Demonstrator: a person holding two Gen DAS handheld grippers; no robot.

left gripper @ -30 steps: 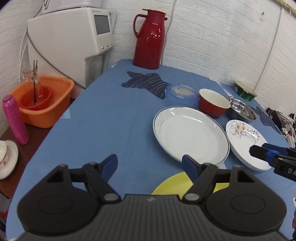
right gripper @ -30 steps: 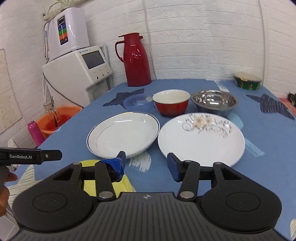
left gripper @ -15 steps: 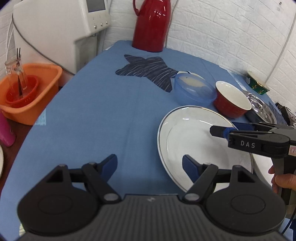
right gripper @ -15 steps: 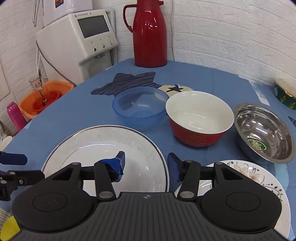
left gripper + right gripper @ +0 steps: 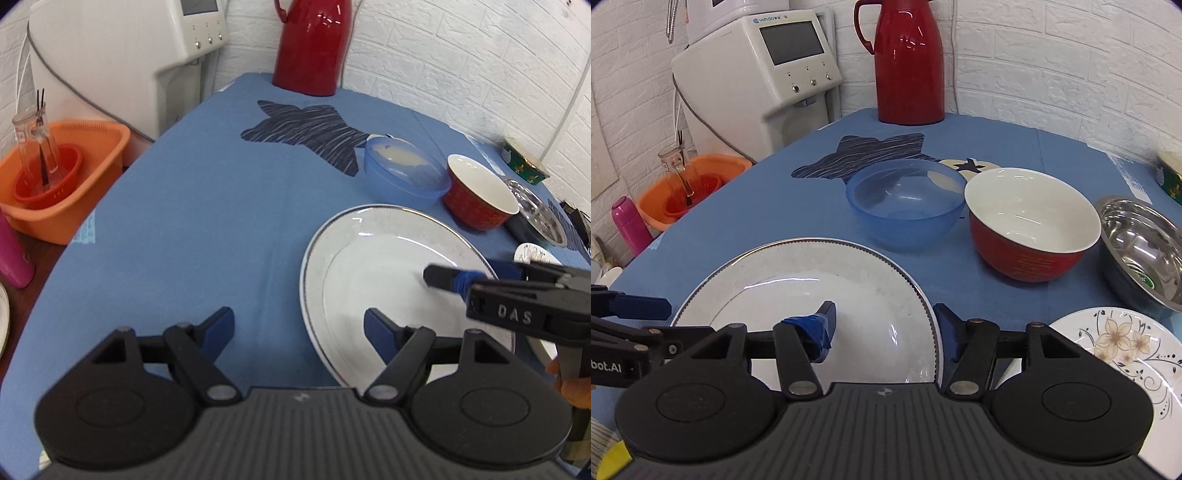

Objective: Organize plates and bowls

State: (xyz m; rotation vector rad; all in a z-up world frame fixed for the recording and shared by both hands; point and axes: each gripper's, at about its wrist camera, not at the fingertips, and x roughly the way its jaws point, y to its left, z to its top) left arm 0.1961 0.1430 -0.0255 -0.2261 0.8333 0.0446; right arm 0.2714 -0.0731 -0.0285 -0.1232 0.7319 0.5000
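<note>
The desk [image 5: 768,206] is covered in blue cloth with a dark star printed on it, and it stands against a white brick wall. At its far left corner is a white dispenser [image 5: 764,74] with a screen, and beside that, on the desk's back edge, a tall red flask [image 5: 908,62]. Off the left side sits an orange tub [image 5: 62,184] with a red strainer and a glass jar in it. The white plate [image 5: 820,280] with a dark rim lies flat near the front of the desk. Behind it stand three bowls in a row, close together: the blue bowl [image 5: 905,206], the red bowl [image 5: 1030,229] with its white inside, and the steel bowl [image 5: 1137,243] at the right. Just right of the white plate lies the flowered plate [image 5: 1115,343]. The left claw [image 5: 299,328] stands wide open with nothing in it, its right finger over the white plate's left edge and its left finger over bare cloth. The right claw [image 5: 884,328] is about half open and has just been opening; its left finger hangs over the plate's bowl and its right finger just outside the plate's right rim, so the rim is between them but not pinched.
</note>
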